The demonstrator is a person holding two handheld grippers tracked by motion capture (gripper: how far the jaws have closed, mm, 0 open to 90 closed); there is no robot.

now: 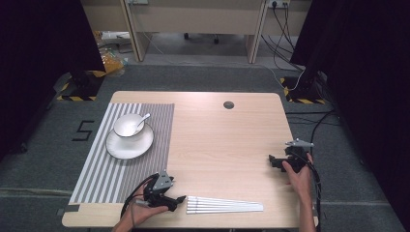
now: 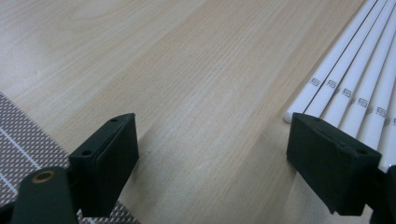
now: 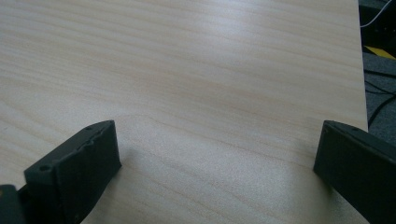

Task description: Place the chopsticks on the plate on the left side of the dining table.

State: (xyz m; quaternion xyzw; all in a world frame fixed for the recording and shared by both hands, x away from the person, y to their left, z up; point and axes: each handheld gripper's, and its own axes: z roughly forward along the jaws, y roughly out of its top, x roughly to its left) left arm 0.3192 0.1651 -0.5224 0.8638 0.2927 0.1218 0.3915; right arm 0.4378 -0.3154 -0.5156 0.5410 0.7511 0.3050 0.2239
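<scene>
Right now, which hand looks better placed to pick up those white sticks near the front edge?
Probably the left. The left gripper sits open right beside the tips of the white sticks, while the right gripper rests farther off over bare table.

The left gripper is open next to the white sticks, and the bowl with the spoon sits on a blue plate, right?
Not quite: the plate is white, not blue, as the high view shows. The rest holds: the left gripper is open beside the white sticks, and the bowl holds the spoon.
</scene>
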